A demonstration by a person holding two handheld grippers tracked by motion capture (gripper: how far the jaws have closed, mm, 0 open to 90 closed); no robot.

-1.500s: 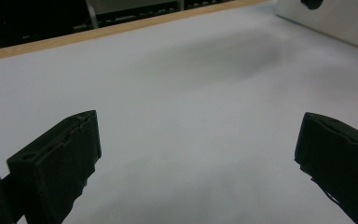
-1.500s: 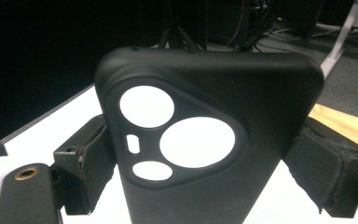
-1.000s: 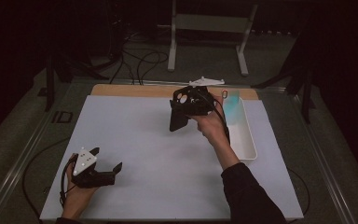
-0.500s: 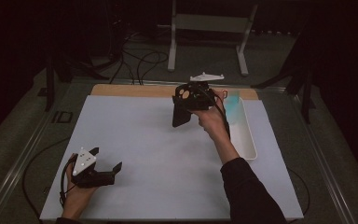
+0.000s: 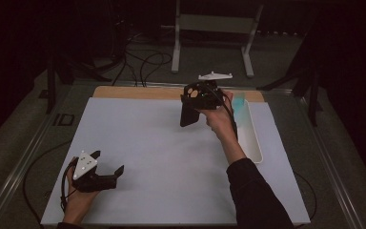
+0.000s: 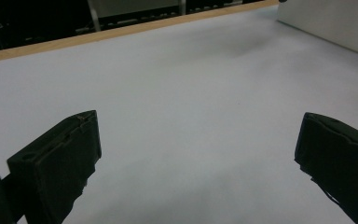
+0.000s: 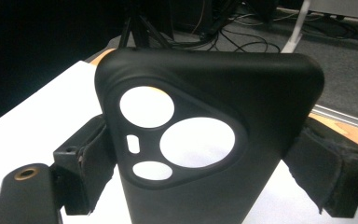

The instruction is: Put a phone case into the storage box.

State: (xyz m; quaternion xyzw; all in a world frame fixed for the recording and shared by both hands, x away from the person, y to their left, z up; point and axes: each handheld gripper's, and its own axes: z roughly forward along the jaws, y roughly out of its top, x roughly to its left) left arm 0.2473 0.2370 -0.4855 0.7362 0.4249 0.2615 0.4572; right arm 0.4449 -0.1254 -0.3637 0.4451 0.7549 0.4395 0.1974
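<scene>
While the right gripper point(image 5: 190, 112) holds the black phone case point(image 7: 205, 154) clamped by its side edges, lifted near the worktop's point(image 5: 162, 157) far edge, it looks light and flexible; squeeze gently. Left gripper point(image 5: 116, 174) spread, idle, near corner.

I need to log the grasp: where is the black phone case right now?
The black phone case is clamped in the right gripper, held above the white mat's far right part, just left of the white tray.
</scene>
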